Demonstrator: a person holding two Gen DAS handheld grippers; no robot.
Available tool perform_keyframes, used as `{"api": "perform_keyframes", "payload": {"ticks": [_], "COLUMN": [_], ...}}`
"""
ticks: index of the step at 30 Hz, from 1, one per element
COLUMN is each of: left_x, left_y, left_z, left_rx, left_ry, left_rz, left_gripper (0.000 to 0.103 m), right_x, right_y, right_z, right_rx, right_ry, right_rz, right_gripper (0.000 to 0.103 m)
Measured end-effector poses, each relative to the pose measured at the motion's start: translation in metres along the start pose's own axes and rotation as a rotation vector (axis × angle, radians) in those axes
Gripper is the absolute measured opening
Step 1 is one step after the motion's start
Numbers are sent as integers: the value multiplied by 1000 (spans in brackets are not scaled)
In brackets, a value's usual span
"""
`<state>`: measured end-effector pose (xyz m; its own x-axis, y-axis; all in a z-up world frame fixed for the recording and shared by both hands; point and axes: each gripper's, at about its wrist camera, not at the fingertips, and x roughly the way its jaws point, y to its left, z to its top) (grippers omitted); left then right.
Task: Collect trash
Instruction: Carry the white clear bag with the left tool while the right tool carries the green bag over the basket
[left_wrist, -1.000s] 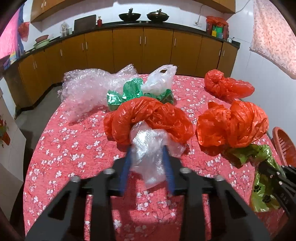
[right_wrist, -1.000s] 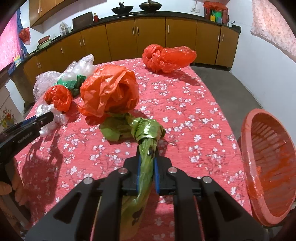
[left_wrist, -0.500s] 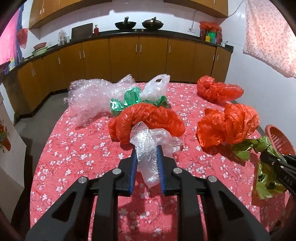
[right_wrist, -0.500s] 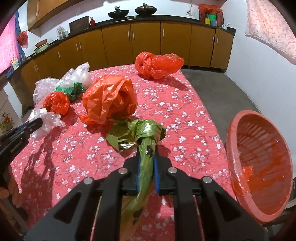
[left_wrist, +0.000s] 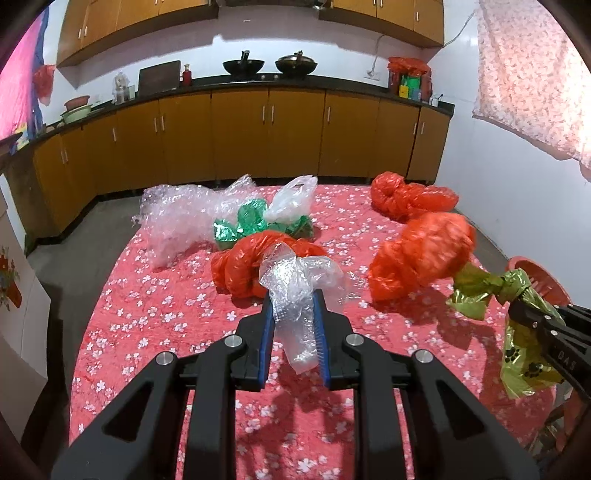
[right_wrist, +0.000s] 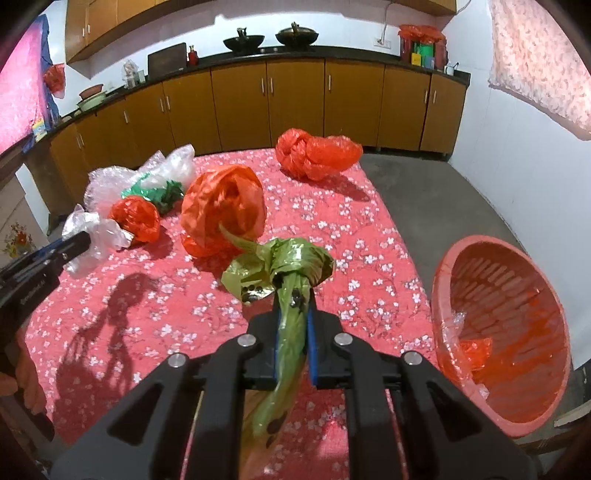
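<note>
Pickup step, both hands loaded. Left tool (left_wrist: 293, 314) clamped on a clear plastic wad (left_wrist: 295, 291), having just been closing on it; wad tied to, or at least touching, the red bag (left_wrist: 243, 264) behind it. Right tool (right_wrist: 294, 325) pinched tight on the neck of an olive-green bag (right_wrist: 280, 266), which looks knotted to an orange bag (right_wrist: 225, 210) beyond.

Landmark: the red slatted basket (right_wrist: 461, 266), just off the table (right_wrist: 369, 236) edge on the right side. Green bag just beside the basket; clear wad well to its left, farther across the table. Already some red and clear scraps inside the basket.

Next, probably: carry each bundle over the basket rim, then release. Trailing knotted bags likely to drag or snag on the cloth, so a higher lift needed.

Hard to tell: whether the linked bags hang free or rest on the table; basket's near side cut off; knots themselves hidden in crumpled plastic.
</note>
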<state>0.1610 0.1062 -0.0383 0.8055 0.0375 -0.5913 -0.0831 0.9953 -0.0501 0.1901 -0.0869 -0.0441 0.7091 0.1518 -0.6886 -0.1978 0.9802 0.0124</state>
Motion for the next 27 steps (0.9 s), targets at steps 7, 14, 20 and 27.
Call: {"api": "perform_keyframes", "payload": {"ticks": [7, 14, 20, 27], "left_x": [-15, -24, -28, -33], "left_y": [-12, -26, -42, -70], "left_z": [5, 5, 5, 7], "left_rx": [14, 35, 53, 88], "left_ry": [-32, -46, -51, -65], "left_rz": [-25, -59, -95, -150], "left_gripper": [20, 20, 20, 20], "right_x": [-16, -29, -40, -55], "right_y": [-14, -34, -54, -85], "right_z": [-6, -19, -28, -35], "right_rx": [25, 67, 101, 152], "right_ry": [-14, -12, -19, -36], "right_rz": [-18, -44, -69, -117], "right_gripper": [12, 12, 12, 12]}}
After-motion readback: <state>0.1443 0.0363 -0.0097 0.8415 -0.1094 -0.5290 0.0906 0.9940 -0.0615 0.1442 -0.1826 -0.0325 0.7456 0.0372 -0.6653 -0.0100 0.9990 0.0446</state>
